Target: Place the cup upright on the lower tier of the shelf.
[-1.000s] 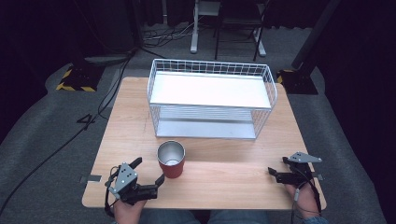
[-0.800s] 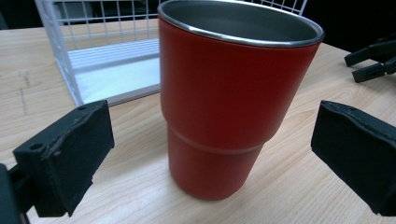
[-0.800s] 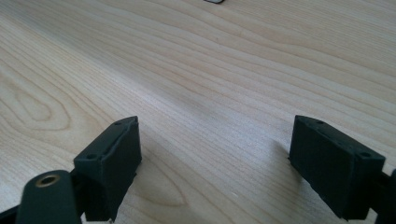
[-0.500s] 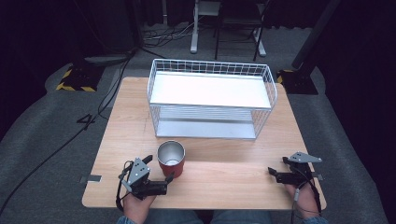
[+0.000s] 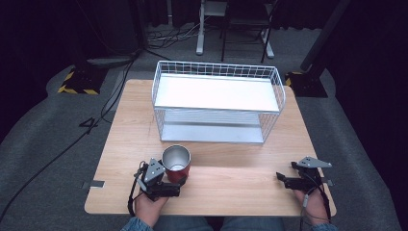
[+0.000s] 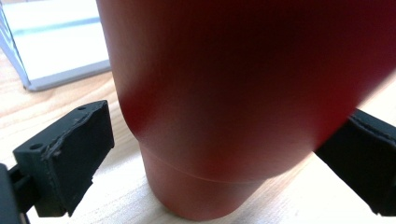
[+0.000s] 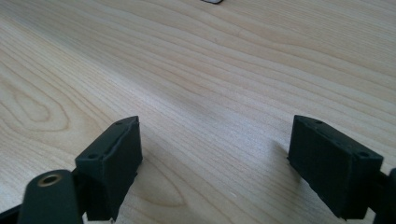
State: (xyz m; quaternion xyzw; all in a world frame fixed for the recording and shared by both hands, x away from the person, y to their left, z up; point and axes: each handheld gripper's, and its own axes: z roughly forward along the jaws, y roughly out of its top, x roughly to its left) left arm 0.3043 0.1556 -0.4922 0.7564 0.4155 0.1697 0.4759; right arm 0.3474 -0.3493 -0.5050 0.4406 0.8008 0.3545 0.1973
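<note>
The red cup (image 5: 176, 163) is seen upright on the counter (image 5: 231, 185), just in front of the wire basket (image 5: 219, 98). The left gripper (image 5: 179, 181) has its fingers (image 6: 70, 158) spread either side of the cup's base, not yet clamped. The cup is judged rigid, light and smooth-walled, best gripped low, above the narrowed foot. The right gripper (image 5: 281, 179) rests open, well apart.

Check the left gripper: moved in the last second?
Yes. In the high view the left gripper has shifted right along the table's near edge, closing in until its open jaws flank the red cup, which stayed put.

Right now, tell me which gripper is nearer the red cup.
Left. The left gripper has its open jaws on either side of the red cup, not yet closed on it. The right gripper rests far across the table, jaws open over bare wood.
</note>
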